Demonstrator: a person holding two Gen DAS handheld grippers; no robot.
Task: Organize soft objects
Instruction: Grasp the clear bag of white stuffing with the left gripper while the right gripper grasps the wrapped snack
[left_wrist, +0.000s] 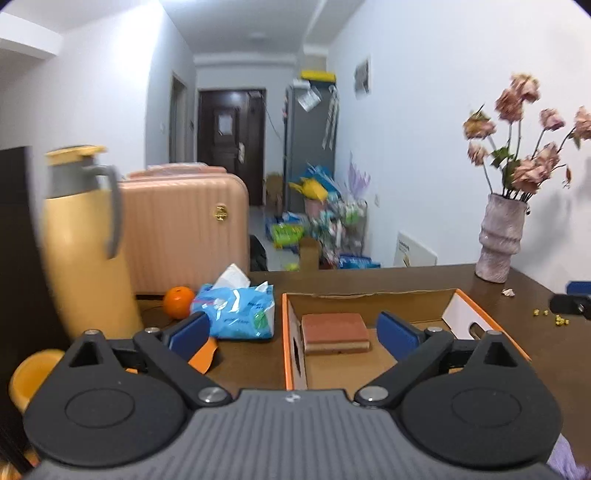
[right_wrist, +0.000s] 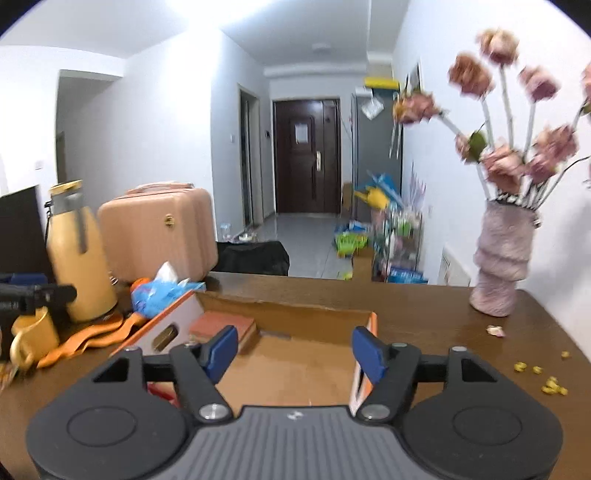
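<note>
My left gripper tilted slightly down over cardboard box, jaws wide, empty. My right gripper likewise, jaws parted, empty. Brown sponge inside box, left end.

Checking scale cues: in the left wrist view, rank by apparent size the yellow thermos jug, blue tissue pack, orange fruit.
1. Yellow thermos jug, though nearest the camera.
2. Blue tissue pack.
3. Orange fruit.

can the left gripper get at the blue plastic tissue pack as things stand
Probably yes: the left gripper is open and empty, and the blue plastic tissue pack lies just ahead on the brown table, left of the cardboard box, nothing between.
</note>
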